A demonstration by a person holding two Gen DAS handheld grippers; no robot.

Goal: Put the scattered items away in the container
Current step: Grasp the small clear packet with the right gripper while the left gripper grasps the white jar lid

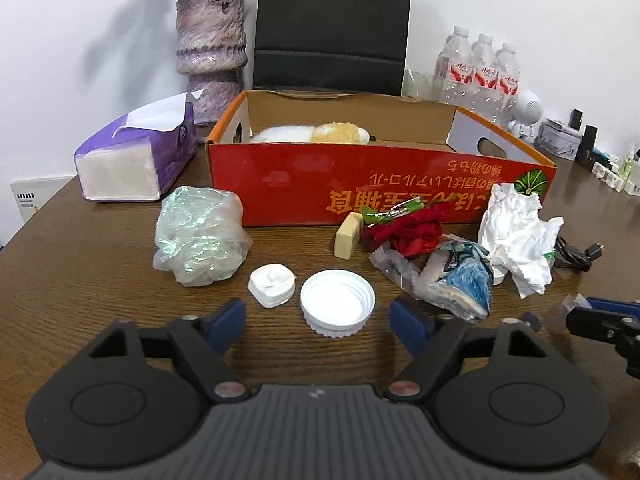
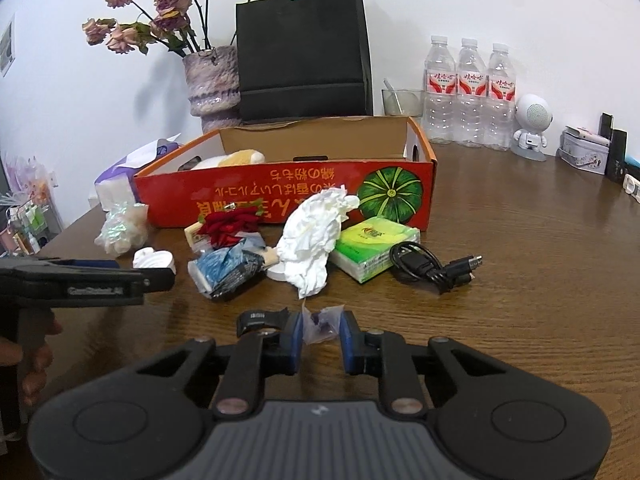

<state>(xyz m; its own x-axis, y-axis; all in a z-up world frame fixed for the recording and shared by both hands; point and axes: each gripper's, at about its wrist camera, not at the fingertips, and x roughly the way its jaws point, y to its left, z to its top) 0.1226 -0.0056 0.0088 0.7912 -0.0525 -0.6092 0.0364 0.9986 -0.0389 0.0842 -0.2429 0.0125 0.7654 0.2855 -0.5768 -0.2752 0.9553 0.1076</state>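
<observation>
1. Left gripper (image 1: 318, 326): spread wide, empty, framing the white lid (image 1: 337, 306) on the counter (image 1: 100, 272).
2. Right gripper (image 2: 320, 334): closing on a small clear wrapper (image 2: 320, 322), seemingly pinched (contact hard to confirm).
3. Light, flimsy, slippery; best nipped mid-crumple.
4. Lid rigid; across the rim.
5. Destination: red box (image 2: 288, 200), just behind the clutter.

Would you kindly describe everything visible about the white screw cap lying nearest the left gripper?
The white screw cap is a wide, round plastic lid lying open side up on the wooden table, showing a smooth inner floor, inner threads and a ribbed outer wall. It looks clean and undamaged. It sits just ahead of the open left gripper, touching neither finger, with a small white plastic piece close beside it, apparently apart.
</observation>
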